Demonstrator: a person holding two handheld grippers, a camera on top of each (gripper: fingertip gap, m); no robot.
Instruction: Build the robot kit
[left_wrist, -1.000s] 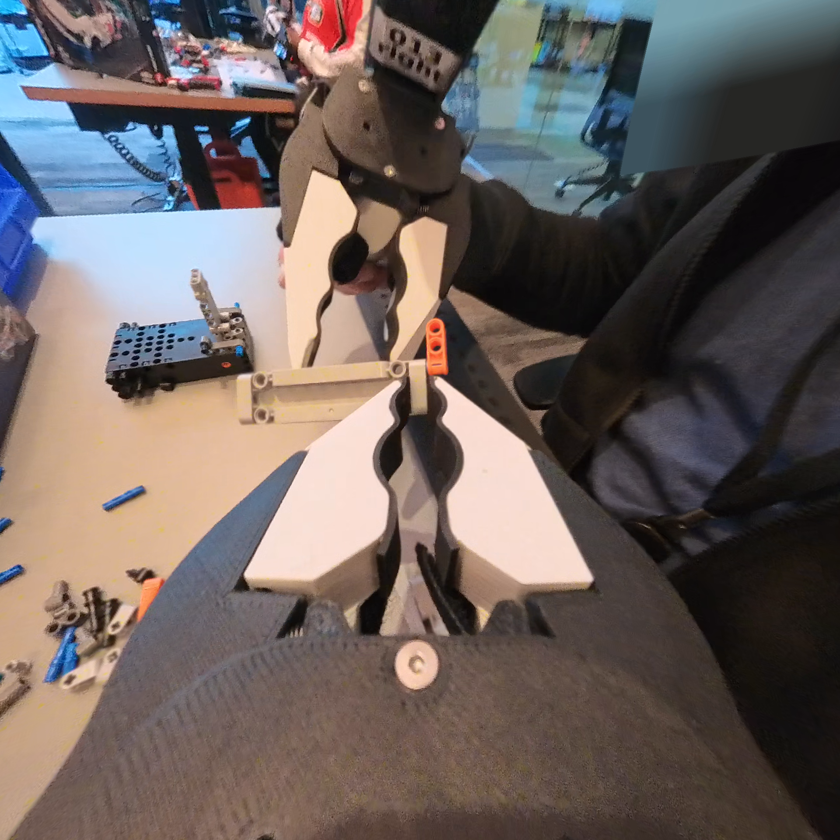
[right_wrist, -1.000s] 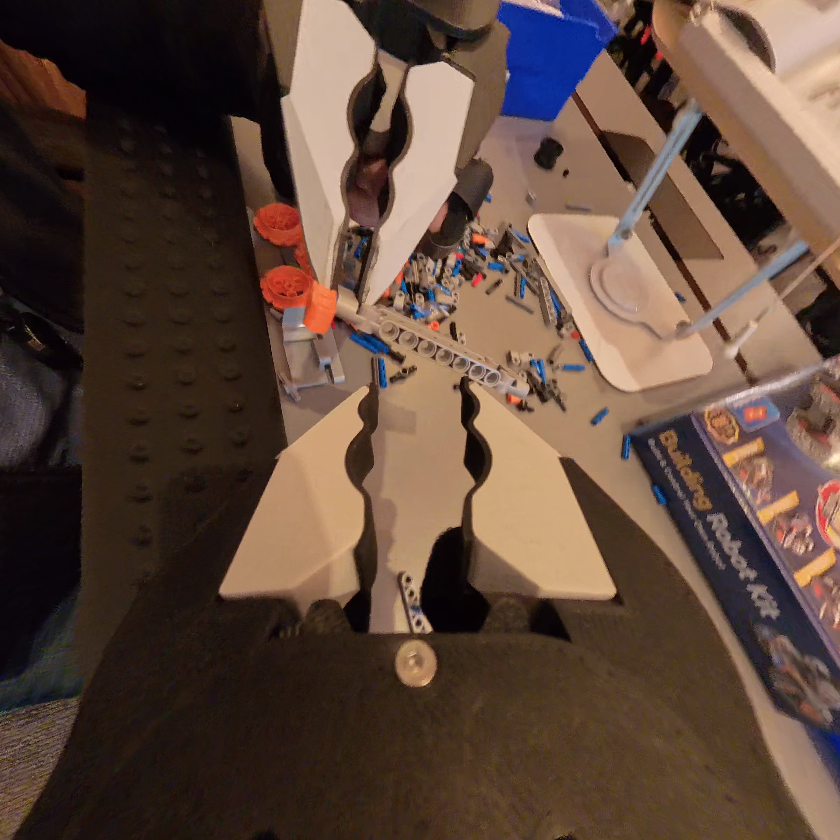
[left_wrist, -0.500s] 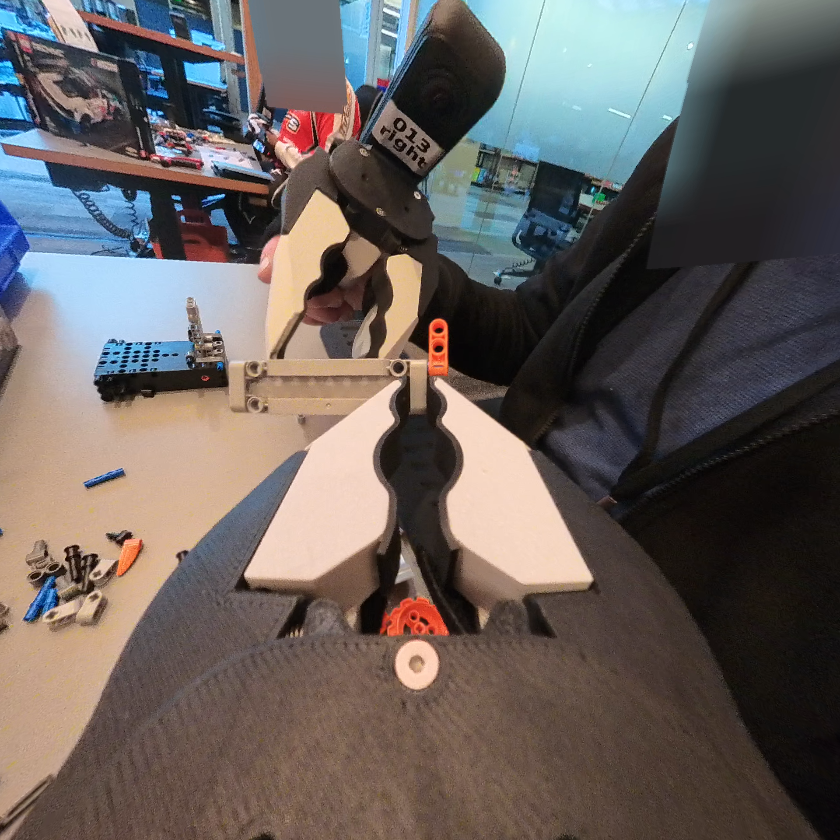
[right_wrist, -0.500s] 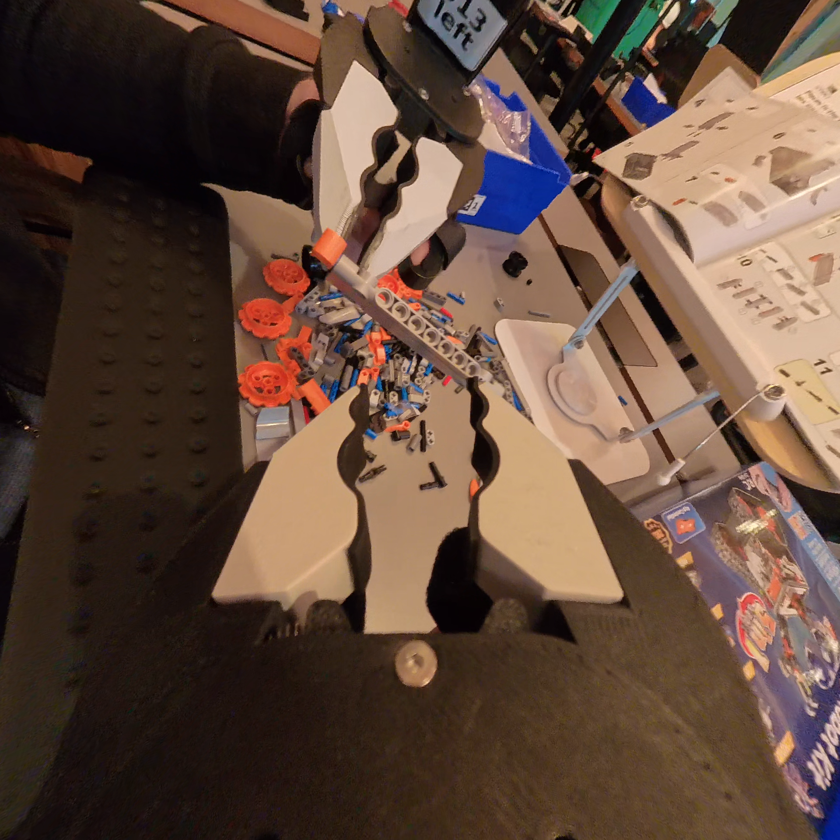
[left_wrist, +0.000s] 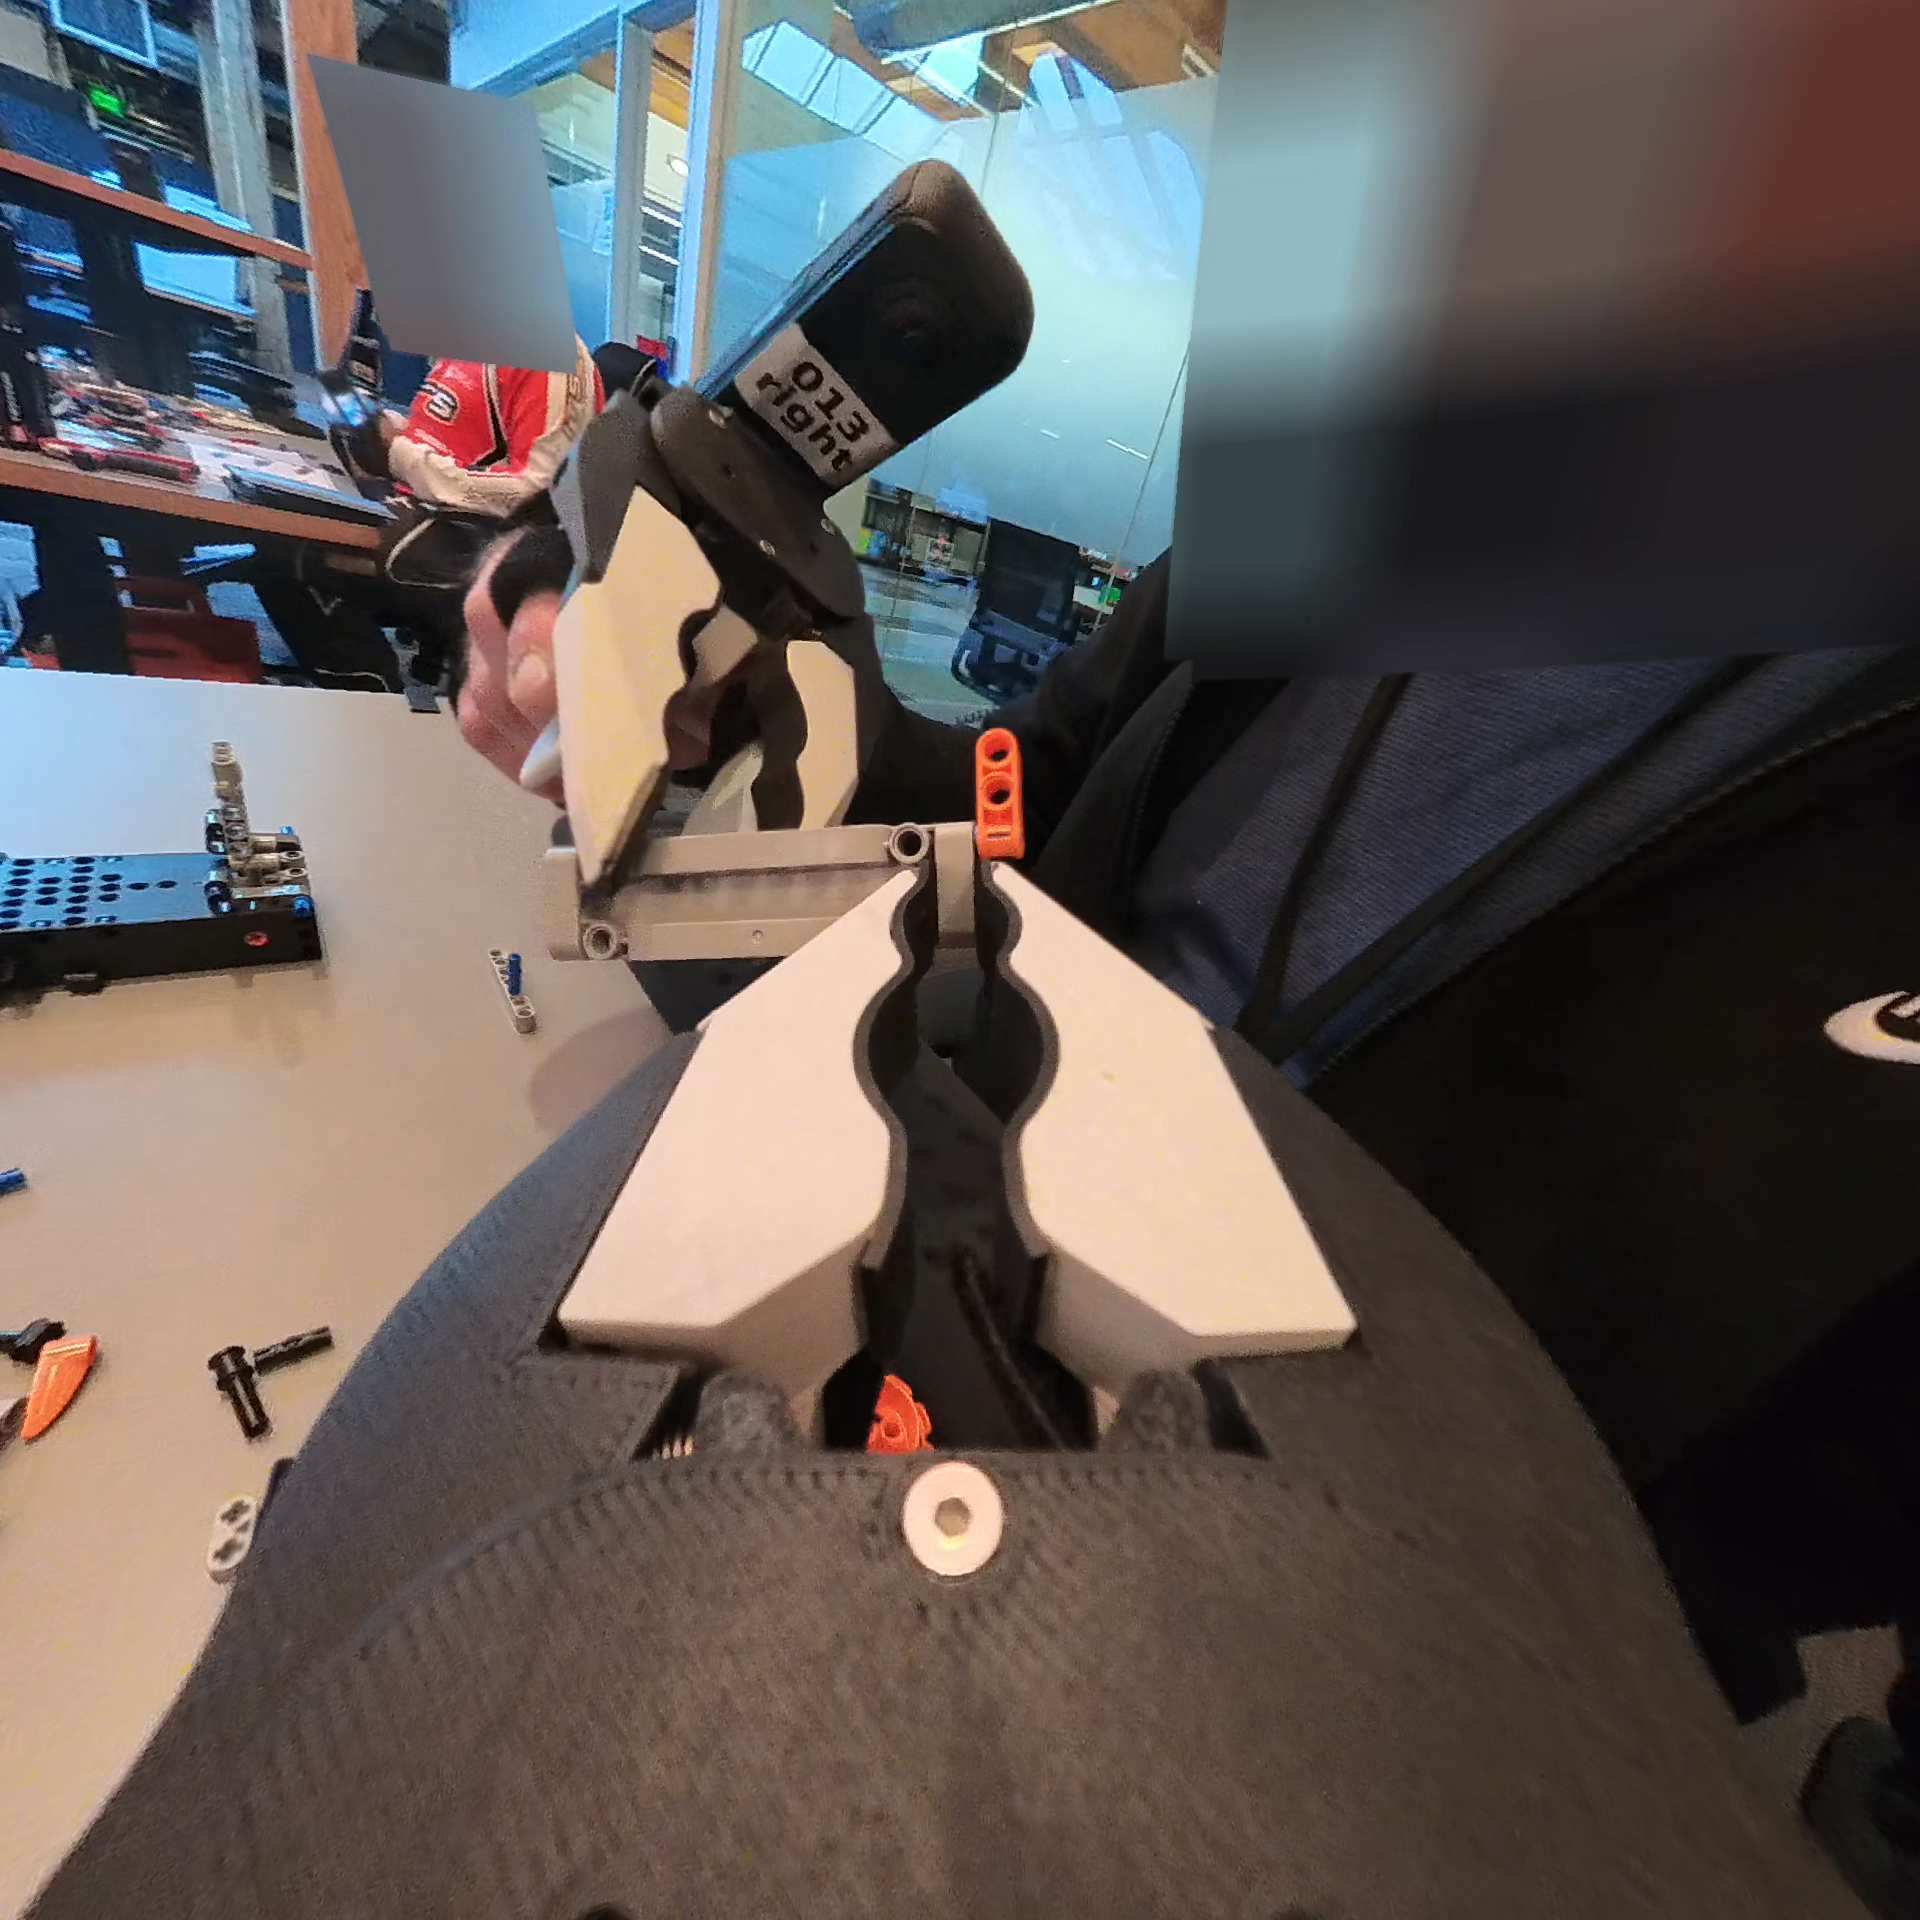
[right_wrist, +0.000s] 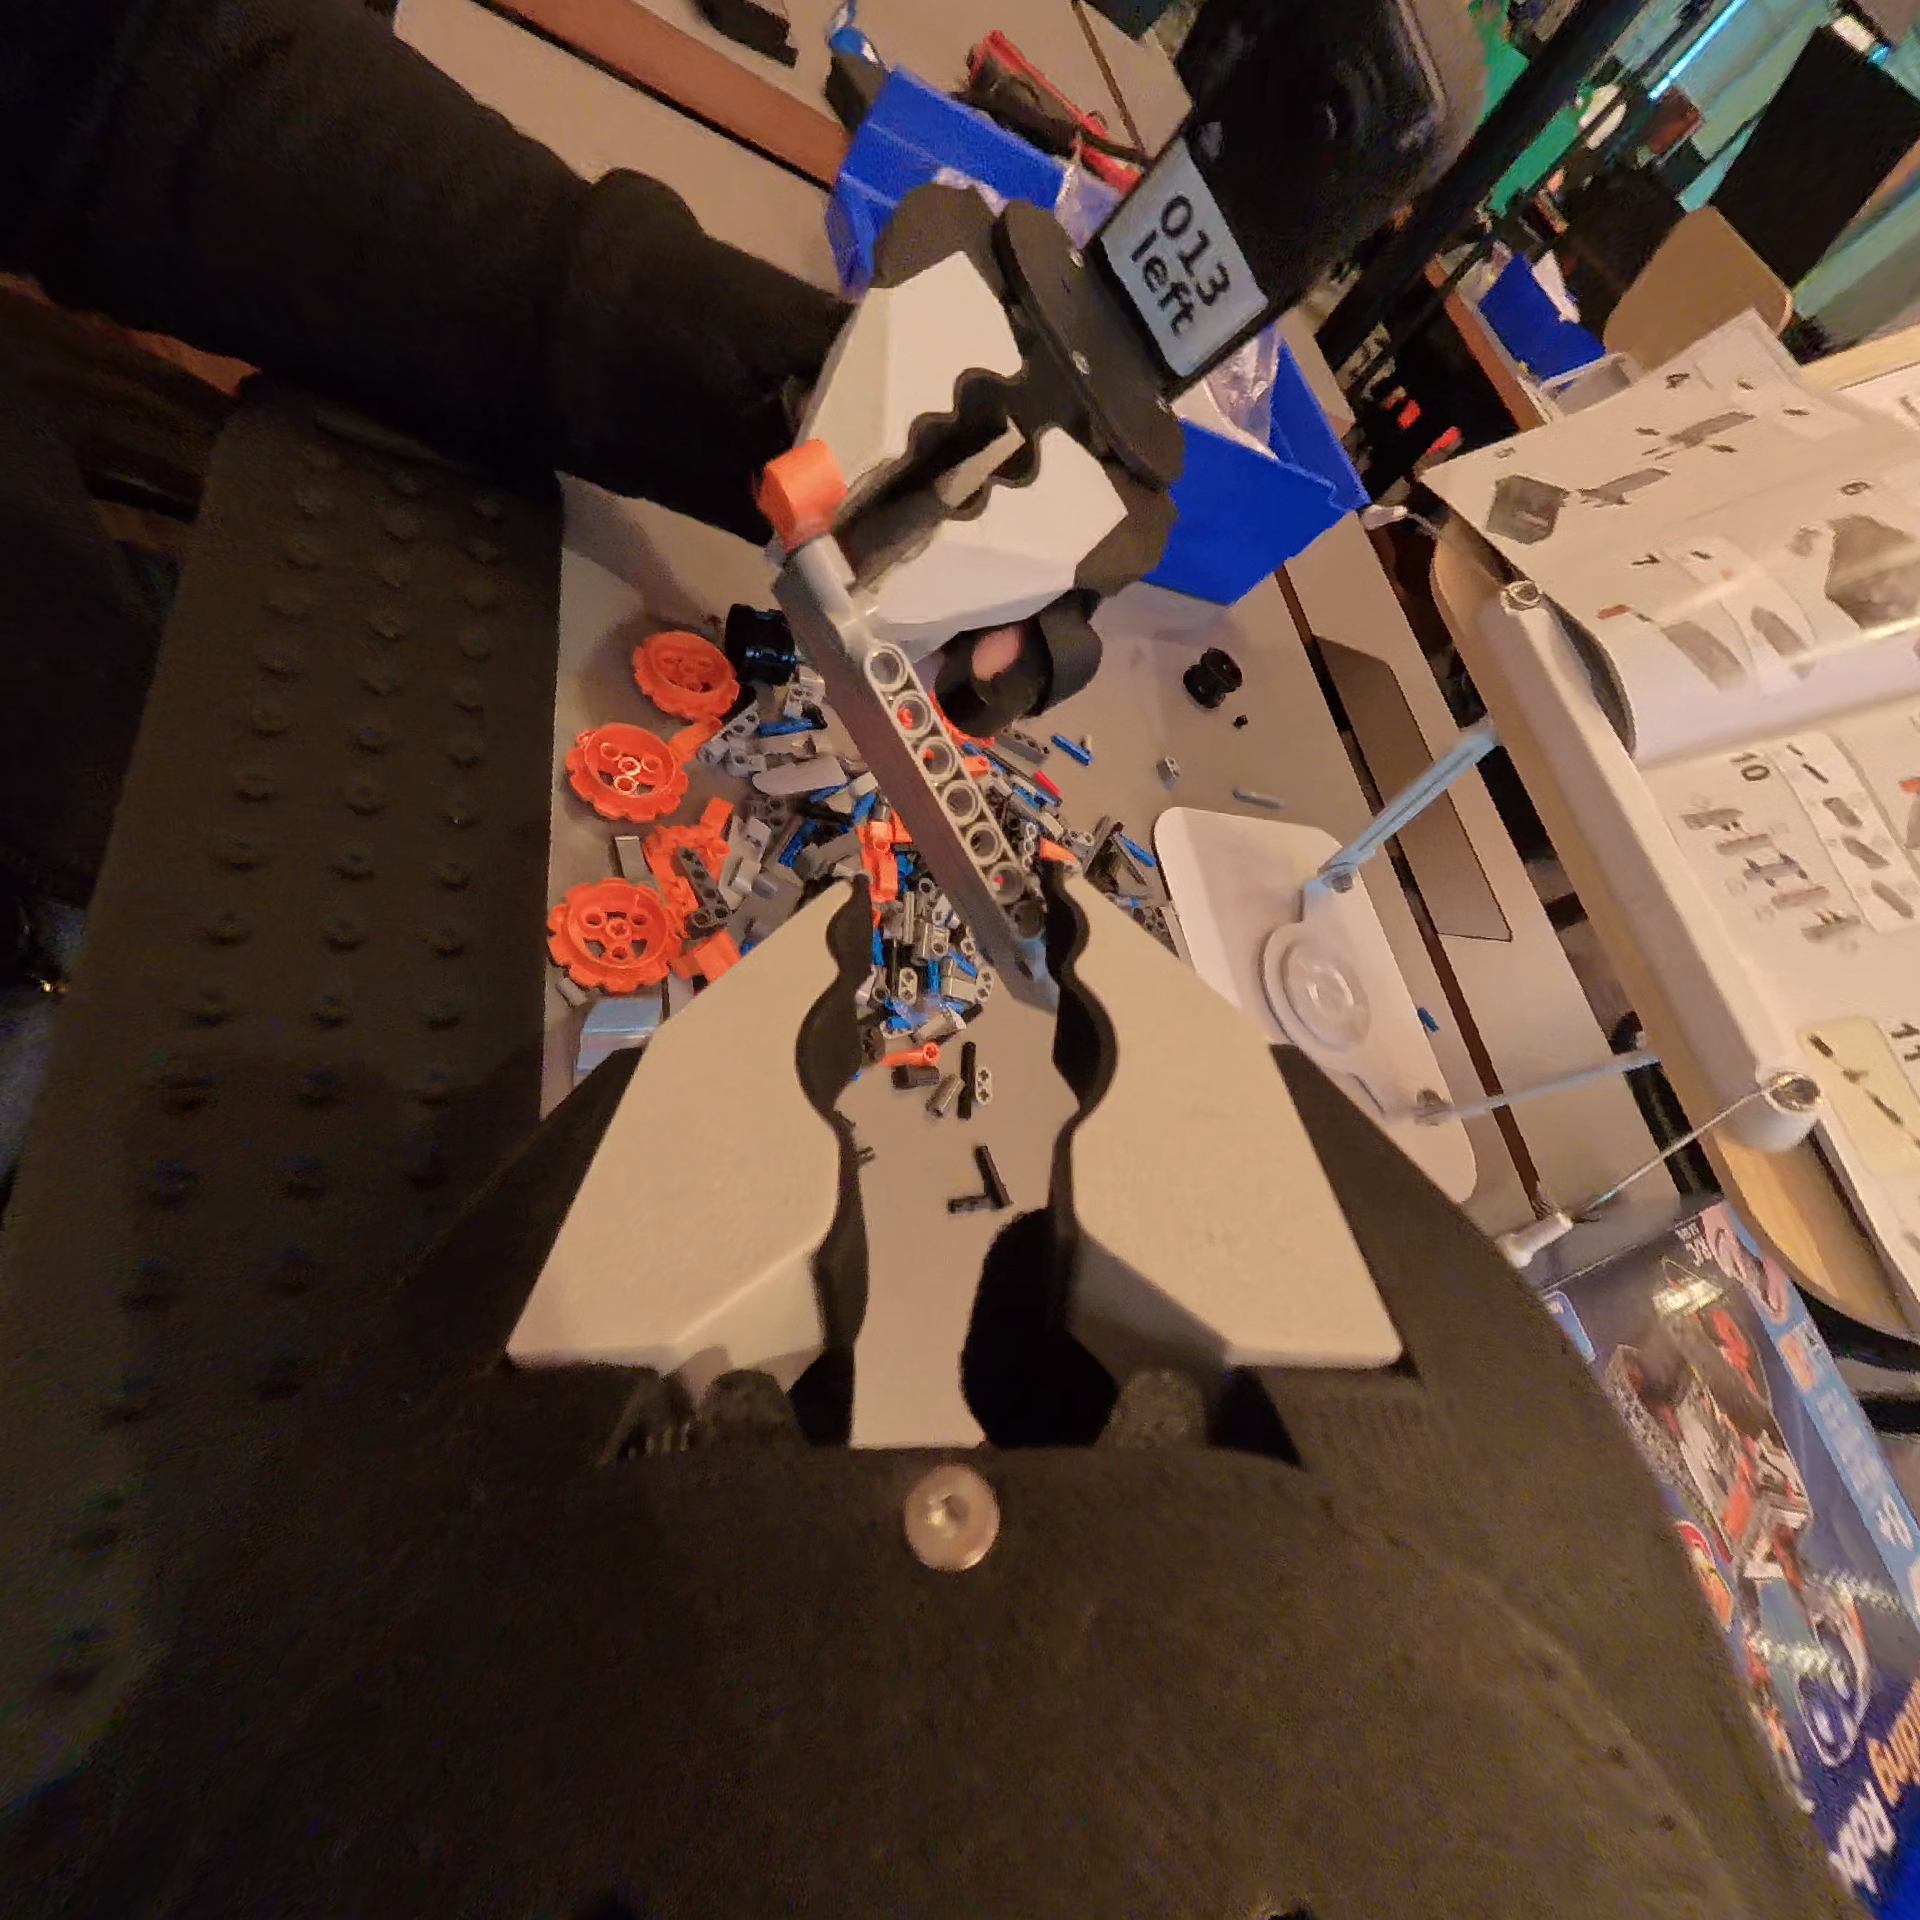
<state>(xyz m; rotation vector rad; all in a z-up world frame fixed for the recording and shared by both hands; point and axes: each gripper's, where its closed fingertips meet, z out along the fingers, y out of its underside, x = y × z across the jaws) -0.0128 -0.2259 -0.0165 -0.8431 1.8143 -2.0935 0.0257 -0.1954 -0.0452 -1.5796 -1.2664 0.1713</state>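
Observation:
My left gripper (left_wrist: 951, 883) is shut on one end of a long grey holed beam (left_wrist: 748, 894) and holds it in the air, level across the view. An orange connector (left_wrist: 997, 795) sticks up from the beam right beside the fingertips. My right gripper (right_wrist: 951, 894) is open. The beam's (right_wrist: 935, 790) far end lies between its fingers, against the right finger (right_wrist: 1081, 987). In the left wrist view the right gripper (left_wrist: 675, 842) straddles the beam's far end. In the right wrist view the left gripper (right_wrist: 831, 540) grips beside the orange connector (right_wrist: 800, 488).
A pile of small grey, blue and orange parts (right_wrist: 831, 831) and orange gears (right_wrist: 623, 769) lies on the table below. A black holed block (left_wrist: 135, 904) sits at the left. A white stand base (right_wrist: 1299, 966), an open booklet (right_wrist: 1714, 623), a blue bin (right_wrist: 1236, 499) and a kit box (right_wrist: 1766, 1507) stand nearby. The grippers' ends are close to 6 cm from one another.
Both grippers have lifted and tilted. The right gripper, still open, has moved along the beam so that its far end now sits between the fingers. The left gripper kept its hold.

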